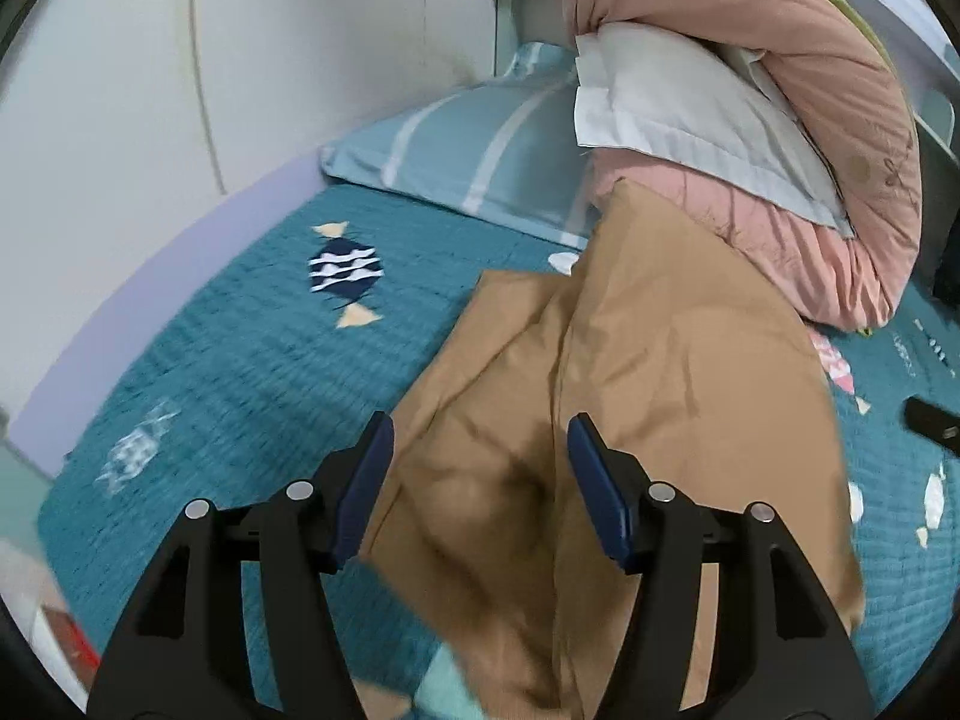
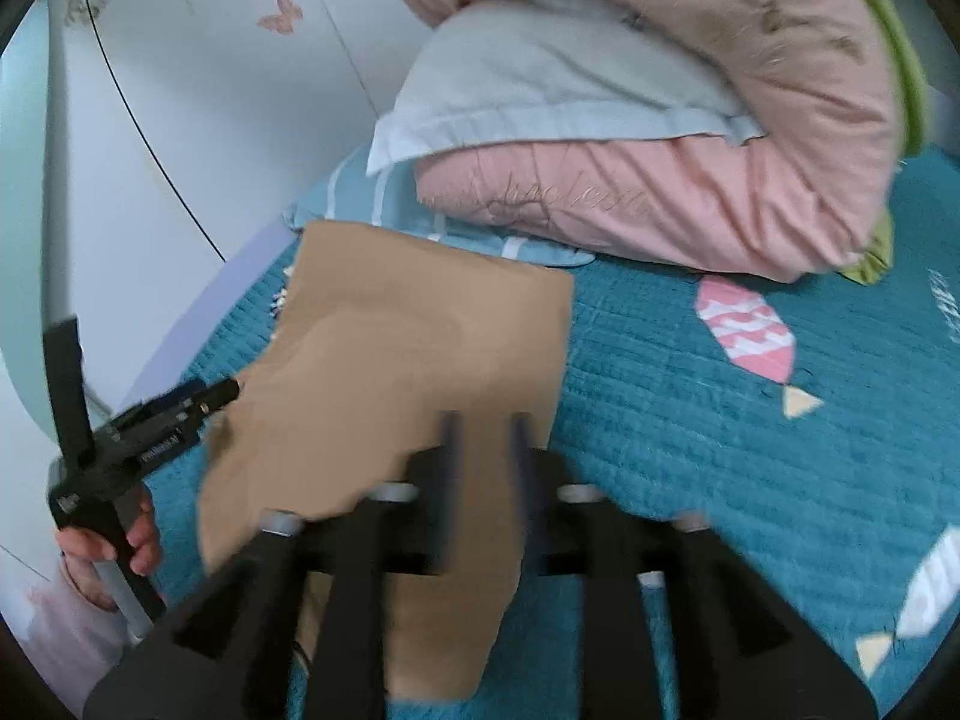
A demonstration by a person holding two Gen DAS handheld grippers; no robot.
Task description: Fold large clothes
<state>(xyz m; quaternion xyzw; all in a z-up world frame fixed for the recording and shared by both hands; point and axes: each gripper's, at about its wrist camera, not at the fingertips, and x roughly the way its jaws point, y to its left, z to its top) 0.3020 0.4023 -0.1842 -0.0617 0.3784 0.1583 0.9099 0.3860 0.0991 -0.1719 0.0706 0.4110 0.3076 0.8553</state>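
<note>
Left gripper [image 1: 480,480] hangs wide over the tan cotton garment [image 1: 630,372] on the teal quilted bed [image 1: 240,372]; right gripper [image 2: 483,450], narrowed but blurred, hovers, probably lining up a fold.

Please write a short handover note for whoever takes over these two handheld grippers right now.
Left gripper: open, over the tan fabric garment, gripping nothing.
Right gripper: motion-blurred, fingers slightly apart above the same garment; grip unclear.
Garment lies partly folded and creased on the teal quilted bedspread, near the pink padded duvet and striped blue pillow.
Left: smooth it and finish the folds.
</note>
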